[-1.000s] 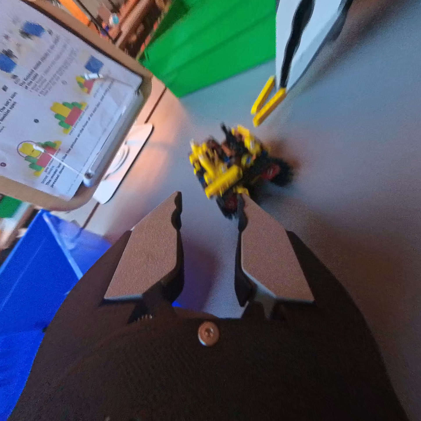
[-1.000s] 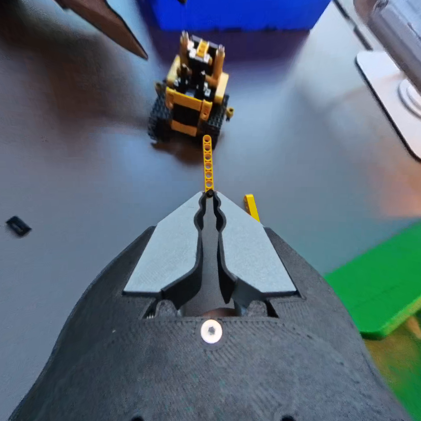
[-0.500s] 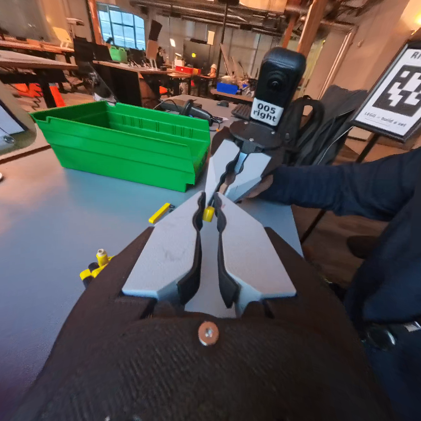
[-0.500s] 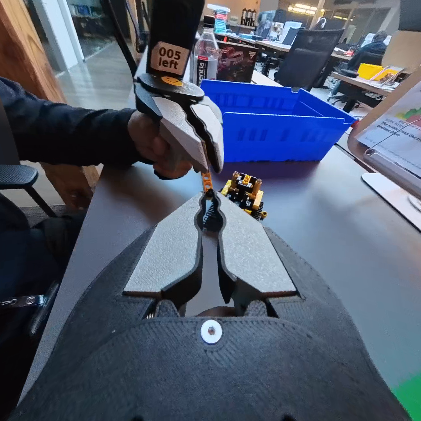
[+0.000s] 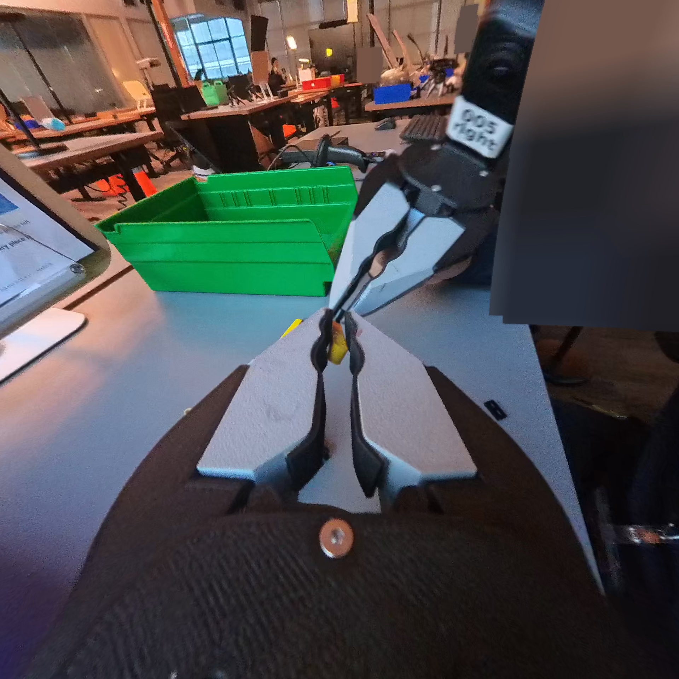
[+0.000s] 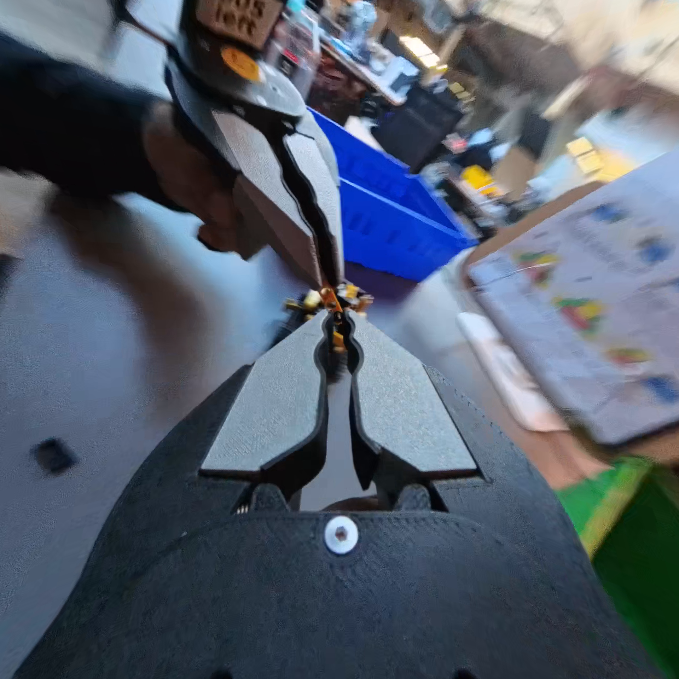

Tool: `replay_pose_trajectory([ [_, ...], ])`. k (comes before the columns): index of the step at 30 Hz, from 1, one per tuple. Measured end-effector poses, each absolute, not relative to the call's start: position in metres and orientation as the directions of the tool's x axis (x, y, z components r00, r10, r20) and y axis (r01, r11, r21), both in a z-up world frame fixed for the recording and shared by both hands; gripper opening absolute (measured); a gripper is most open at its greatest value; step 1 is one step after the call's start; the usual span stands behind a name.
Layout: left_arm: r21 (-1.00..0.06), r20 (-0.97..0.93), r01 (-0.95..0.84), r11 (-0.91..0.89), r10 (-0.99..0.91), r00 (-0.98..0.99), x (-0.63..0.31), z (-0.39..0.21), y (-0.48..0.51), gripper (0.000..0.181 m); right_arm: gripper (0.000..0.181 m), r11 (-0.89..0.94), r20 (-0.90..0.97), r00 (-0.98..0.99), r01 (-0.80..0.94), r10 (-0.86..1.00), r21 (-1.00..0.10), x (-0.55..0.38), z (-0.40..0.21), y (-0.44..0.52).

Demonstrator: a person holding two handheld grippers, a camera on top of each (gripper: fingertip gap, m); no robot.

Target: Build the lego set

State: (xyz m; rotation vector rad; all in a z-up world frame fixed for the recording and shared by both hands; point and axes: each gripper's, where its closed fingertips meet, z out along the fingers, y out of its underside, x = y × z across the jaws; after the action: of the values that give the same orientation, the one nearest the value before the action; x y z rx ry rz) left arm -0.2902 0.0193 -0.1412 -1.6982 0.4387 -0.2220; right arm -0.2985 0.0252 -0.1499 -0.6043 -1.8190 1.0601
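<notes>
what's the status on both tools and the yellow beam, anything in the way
Left tool and right tool tip to tip above the table, both shut on the yellow beam. Vehicle model behind, untouched. Nothing between the tools.

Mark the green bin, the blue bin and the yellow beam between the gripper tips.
green bin [image 5: 235, 257]: left wrist view, on its front wall.
blue bin [image 6: 389, 235]: right wrist view, on its near side wall.
yellow beam [image 5: 337, 349]: left wrist view, on the end between the left gripper's fingers.
</notes>
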Motion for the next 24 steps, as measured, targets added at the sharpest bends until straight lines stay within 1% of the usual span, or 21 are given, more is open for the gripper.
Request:
replay_pose_trajectory([
  [1, -0.980, -0.087, -0.152, -0.130, -0.407, 0.909, -0.289, -0.141, 0.018, 0.004, 0.002, 0.617, 0.594, -0.370, -0.069, 0.714, -0.784, -0.299, -0.146, 0.029],
  [2, -0.982, -0.056, -0.123, -0.142, -0.406, 0.912, -0.290, -0.140, 0.017, 0.017, 0.002, 0.737, 0.730, -0.268, -0.093, 0.629, -0.669, -0.299, -0.144, 0.033],
  [3, -0.982, -0.029, -0.099, -0.158, -0.395, 0.918, -0.294, -0.138, 0.017, 0.031, 0.001, 0.845, 0.847, -0.169, -0.105, 0.504, -0.524, -0.298, -0.142, 0.036],
  [4, -0.982, -0.014, -0.083, -0.168, -0.373, 0.928, -0.300, -0.135, 0.017, 0.041, 0.002, 0.923, 0.929, -0.077, -0.108, 0.363, -0.370, -0.297, -0.140, 0.035],
  [5, -0.982, -0.009, -0.076, -0.174, -0.359, 0.933, -0.305, -0.133, 0.016, 0.041, 0.001, 0.967, 0.973, -0.003, -0.107, 0.231, -0.230, -0.295, -0.140, 0.033],
  [6, -0.978, -0.006, -0.083, -0.191, -0.371, 0.929, -0.306, -0.134, 0.015, 0.037, 0.000, 0.986, 0.990, 0.049, -0.109, 0.129, -0.123, -0.293, -0.141, 0.030],
  [8, -0.952, 0.001, -0.128, -0.277, -0.423, 0.906, -0.303, -0.146, 0.015, 0.036, 0.001, 0.993, 0.995, 0.098, -0.119, 0.007, 0.004, -0.291, -0.146, 0.021],
  [9, -0.937, -0.001, -0.157, -0.312, -0.449, 0.894, -0.300, -0.153, 0.015, 0.032, 0.001, 0.992, 0.993, 0.120, -0.122, -0.024, 0.039, -0.290, -0.147, 0.019],
  [11, -0.910, -0.017, -0.217, -0.353, -0.492, 0.871, -0.292, -0.164, 0.015, 0.020, 0.001, 0.991, 0.987, 0.155, -0.125, -0.033, 0.053, -0.288, -0.142, 0.016],
  [12, -0.903, -0.034, -0.241, -0.355, -0.501, 0.865, -0.289, -0.166, 0.016, 0.008, 0.001, 0.992, 0.987, 0.162, -0.123, -0.022, 0.042, -0.287, -0.139, 0.016],
  [14, -0.900, -0.095, -0.286, -0.330, -0.492, 0.866, -0.288, -0.167, 0.020, 0.004, 0.001, 0.993, 0.990, 0.144, -0.119, 0.016, 0.001, -0.288, -0.138, 0.020],
  [15, -0.896, -0.136, -0.311, -0.317, -0.471, 0.871, -0.291, -0.166, 0.022, 0.004, 0.002, 0.991, 0.991, 0.118, -0.123, 0.067, -0.052, -0.290, -0.140, 0.022],
  [16, -0.890, -0.180, -0.337, -0.306, -0.444, 0.878, -0.294, -0.165, 0.024, 0.005, 0.003, 0.978, 0.983, 0.070, -0.135, 0.171, -0.161, -0.291, -0.142, 0.024],
  [17, -0.881, -0.234, -0.371, -0.294, -0.410, 0.882, -0.299, -0.165, 0.027, 0.004, 0.011, 0.932, 0.943, -0.024, -0.143, 0.333, -0.333, -0.293, -0.146, 0.025],
  [18, -0.862, -0.309, -0.421, -0.283, -0.365, 0.878, -0.305, -0.166, 0.029, 0.005, 0.017, 0.837, 0.843, -0.152, -0.119, 0.516, -0.534, -0.295, -0.151, 0.025],
  [19, -0.828, -0.403, -0.488, -0.276, -0.311, 0.861, -0.312, -0.167, 0.032, 0.004, 0.020, 0.708, 0.695, -0.266, -0.062, 0.668, -0.703, -0.296, -0.152, 0.025],
  [20, -0.792, -0.491, -0.550, -0.265, -0.260, 0.832, -0.318, -0.166, 0.034, 0.004, 0.023, 0.570, 0.539, -0.337, -0.010, 0.772, -0.822, -0.298, -0.150, 0.027],
  [21, -0.766, -0.551, -0.593, -0.248, -0.222, 0.804, -0.320, -0.164, 0.036, 0.005, 0.018, 0.429, 0.387, -0.376, 0.033, 0.842, -0.903, -0.301, -0.145, 0.031],
  [22, -0.751, -0.586, -0.620, -0.228, -0.203, 0.785, -0.319, -0.162, 0.037, 0.005, 0.006, 0.290, 0.232, -0.406, 0.085, 0.884, -0.953, -0.304, -0.143, 0.037],
  [23, -0.737, -0.616, -0.641, -0.214, -0.177, 0.768, -0.319, -0.160, 0.038, 0.005, 0.004, 0.152, 0.071, -0.450, 0.146, 0.890, -0.978, -0.306, -0.143, 0.039],
  [24, -0.713, -0.654, -0.671, -0.205, -0.151, 0.741, -0.320, -0.158, 0.040, 0.005, 0.005, 0.027, -0.080, -0.492, 0.206, 0.867, -0.978, -0.306, -0.142, 0.039],
])
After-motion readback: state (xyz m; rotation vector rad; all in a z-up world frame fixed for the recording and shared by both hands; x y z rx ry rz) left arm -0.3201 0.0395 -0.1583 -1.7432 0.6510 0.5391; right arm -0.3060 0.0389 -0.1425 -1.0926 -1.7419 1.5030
